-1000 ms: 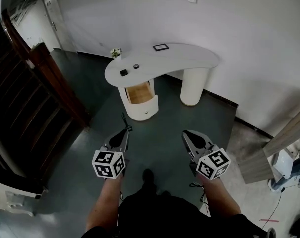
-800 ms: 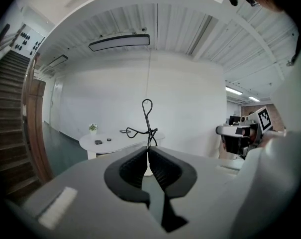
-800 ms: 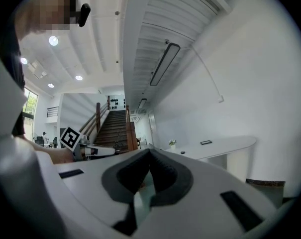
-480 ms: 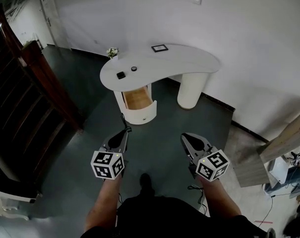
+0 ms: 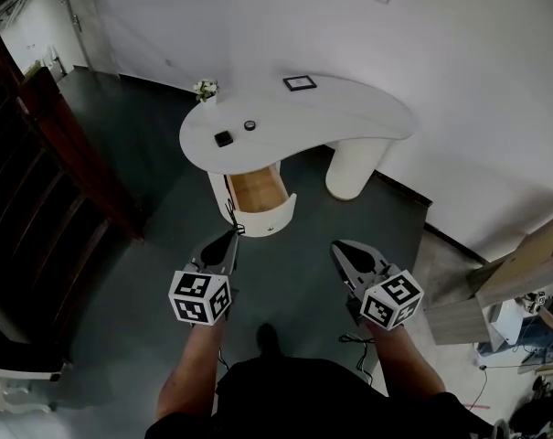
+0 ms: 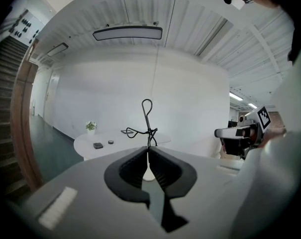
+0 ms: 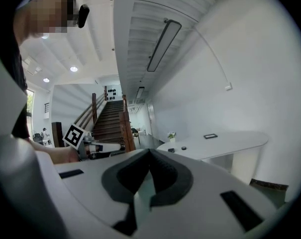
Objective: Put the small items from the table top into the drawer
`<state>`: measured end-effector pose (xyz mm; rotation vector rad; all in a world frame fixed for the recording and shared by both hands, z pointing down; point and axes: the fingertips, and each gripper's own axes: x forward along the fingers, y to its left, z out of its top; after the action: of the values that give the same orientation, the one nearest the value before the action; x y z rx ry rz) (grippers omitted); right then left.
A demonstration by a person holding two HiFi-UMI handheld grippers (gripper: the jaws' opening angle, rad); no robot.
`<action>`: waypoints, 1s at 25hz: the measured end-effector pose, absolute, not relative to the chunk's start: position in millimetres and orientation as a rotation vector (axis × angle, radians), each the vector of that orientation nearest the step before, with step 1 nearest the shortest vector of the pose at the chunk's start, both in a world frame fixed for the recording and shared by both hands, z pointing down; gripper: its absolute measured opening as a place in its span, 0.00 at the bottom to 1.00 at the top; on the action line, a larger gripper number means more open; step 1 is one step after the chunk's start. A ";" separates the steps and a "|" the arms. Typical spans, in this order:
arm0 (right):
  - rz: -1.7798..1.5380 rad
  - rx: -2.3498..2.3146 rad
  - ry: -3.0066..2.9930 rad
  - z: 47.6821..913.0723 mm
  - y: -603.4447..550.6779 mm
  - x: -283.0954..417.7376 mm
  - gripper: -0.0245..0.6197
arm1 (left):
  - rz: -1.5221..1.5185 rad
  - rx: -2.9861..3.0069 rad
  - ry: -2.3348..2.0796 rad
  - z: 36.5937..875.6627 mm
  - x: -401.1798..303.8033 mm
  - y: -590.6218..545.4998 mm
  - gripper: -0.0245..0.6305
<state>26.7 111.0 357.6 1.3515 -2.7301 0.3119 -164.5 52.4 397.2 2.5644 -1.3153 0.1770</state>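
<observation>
The left gripper (image 5: 228, 236) has its jaws pinched narrow on a thin black wire loop (image 6: 147, 114) that stands up from the tips. That loop should travel tip-first to the open wood-lined drawer (image 5: 255, 190) under the white curved table (image 5: 349, 117) and be let go only once inside. A small black square item (image 5: 223, 139) and a dark round one (image 5: 249, 125) lie on the tabletop. The right gripper (image 5: 342, 248) is closed and empty.

The head view looks steeply down from standing height at the distant white kidney-shaped table (image 5: 349, 117); both gripper views face it from low down, far off.
</observation>
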 end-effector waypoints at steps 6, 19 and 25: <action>0.315 1.368 -2.708 354.5 81.6 8.8 0.06 | 0.156 2.578 -1.290 396.8 -183.0 23.8 0.07; 0.290 1.319 -2.742 347.4 44.1 -19.8 0.06 | 0.139 2.580 -1.291 397.9 -203.3 -1.6 0.07; 0.321 1.287 -2.777 351.6 22.9 -22.0 0.06 | 0.172 2.562 -1.309 402.5 -203.1 -12.9 0.07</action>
<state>-22.0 22.9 351.6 1.2875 -2.7775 0.3207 -203.1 -12.9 402.5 2.5615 -1.3086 0.1721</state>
